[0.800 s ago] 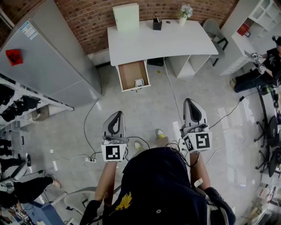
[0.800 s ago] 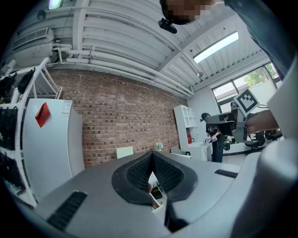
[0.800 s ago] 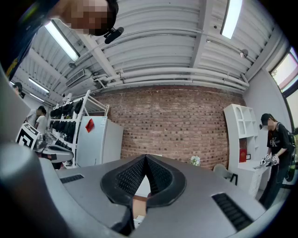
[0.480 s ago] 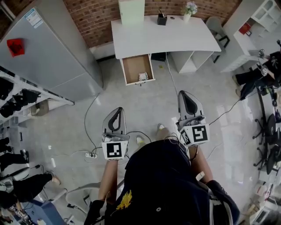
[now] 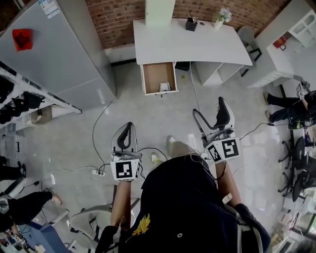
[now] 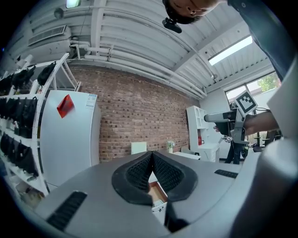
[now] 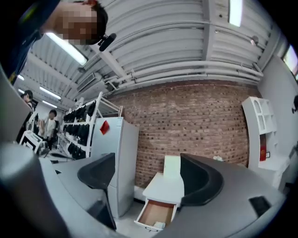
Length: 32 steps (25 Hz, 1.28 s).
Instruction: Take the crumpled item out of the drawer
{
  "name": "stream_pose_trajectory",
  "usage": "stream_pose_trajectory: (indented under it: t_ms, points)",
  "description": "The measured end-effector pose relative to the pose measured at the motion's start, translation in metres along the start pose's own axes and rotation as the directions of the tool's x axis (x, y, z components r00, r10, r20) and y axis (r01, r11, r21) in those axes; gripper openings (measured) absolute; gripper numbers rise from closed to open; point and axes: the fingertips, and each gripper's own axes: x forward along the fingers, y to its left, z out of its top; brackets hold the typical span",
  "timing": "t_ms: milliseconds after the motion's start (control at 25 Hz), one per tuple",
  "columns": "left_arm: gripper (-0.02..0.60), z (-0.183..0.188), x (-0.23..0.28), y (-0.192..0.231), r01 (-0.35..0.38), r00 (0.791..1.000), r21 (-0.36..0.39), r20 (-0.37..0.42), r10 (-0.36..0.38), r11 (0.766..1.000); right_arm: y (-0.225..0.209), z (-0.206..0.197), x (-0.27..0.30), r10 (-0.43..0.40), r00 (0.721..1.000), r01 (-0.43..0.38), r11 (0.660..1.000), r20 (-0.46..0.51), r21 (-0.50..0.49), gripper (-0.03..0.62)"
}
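A pale grey, glossy floor (image 5: 163, 118) fills most of the head view, with loose cables trailing over it and a white power strip (image 5: 97, 172) lying near the person's left side. The far side of the room is a red brick wall (image 5: 113, 12). Against it on the left stands a tall, smooth grey cabinet (image 5: 54, 54) with a red tag on its face. To its right is a white desk (image 5: 192, 44) with a flat, matte rectangular top, carrying a pale green upright box (image 5: 160, 10), a black pen holder (image 5: 191, 24) and a small vase of flowers (image 5: 220, 17). Under the desk's left end the drawer (image 5: 155, 74) is pulled out toward the person. It is a shallow white-sided box with a bare brown bottom, and its long axis runs from far to near. The crumpled item (image 5: 164, 87) lies inside it at the near right corner, close to the front panel. It is a small whitish, wrinkled lump, too small to show a clear long axis or which way it points. Both grippers are held level over the floor, well apart from the drawer. The left gripper (image 5: 128, 126) has its ribbed black pads pressed together on nothing, while the right gripper (image 5: 208, 106) has its smooth black pads spread wide and empty — the open drawer shows between them, far off.
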Motion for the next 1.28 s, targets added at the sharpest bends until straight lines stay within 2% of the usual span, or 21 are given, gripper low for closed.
stream_pose_trajectory:
  t_ms: [120,240,320,360,440,640,800,1040,1280]
  points:
    - [0.017,-0.008,0.016,0.005,-0.002,1.000,-0.003,-0.018,0.002,1.000,-0.006,-0.011,0.010,-0.006,0.999,0.004,0.999,-0.037,-0.047,0.436]
    - [0.017,-0.011,0.045,0.006,0.003,0.999,-0.007,-0.033,-0.003,1.000,-0.024,-0.024,0.031,-0.011,0.999,0.010,0.999,-0.052,-0.035,0.436]
    - [0.017,-0.010,0.063,0.003,-0.012,0.999,-0.040,-0.036,0.010,0.999,-0.037,-0.040,0.043,-0.012,0.997,0.011,1.000,-0.077,-0.022,0.436]
    - [0.017,-0.015,0.069,0.004,-0.019,0.999,-0.035,-0.052,0.017,0.999,-0.042,-0.050,0.050,-0.009,0.996,0.008,1.000,-0.092,-0.009,0.436]
    - [0.017,-0.027,0.085,0.012,-0.019,0.996,0.022,-0.089,0.021,1.000,-0.055,-0.063,0.073,0.005,0.995,-0.002,1.000,-0.100,0.026,0.436]
    - [0.017,-0.017,0.171,0.039,-0.042,0.994,0.089,-0.094,0.051,0.995,-0.101,-0.075,0.157,0.040,0.997,-0.037,0.998,-0.071,0.044,0.436]
    - [0.017,-0.004,0.237,0.059,-0.114,0.989,0.104,-0.083,0.123,0.988,-0.141,-0.089,0.221,0.080,0.993,-0.076,0.996,-0.084,0.054,0.436]
    - [0.017,-0.002,0.328,0.075,-0.147,0.980,0.117,-0.120,0.161,0.982,-0.196,-0.101,0.298,0.137,0.985,-0.130,0.989,-0.105,0.074,0.436]
    - [0.017,-0.020,0.383,0.071,-0.113,0.977,0.124,-0.169,0.134,0.986,-0.228,-0.126,0.343,0.150,0.981,-0.137,0.985,-0.124,0.101,0.436]
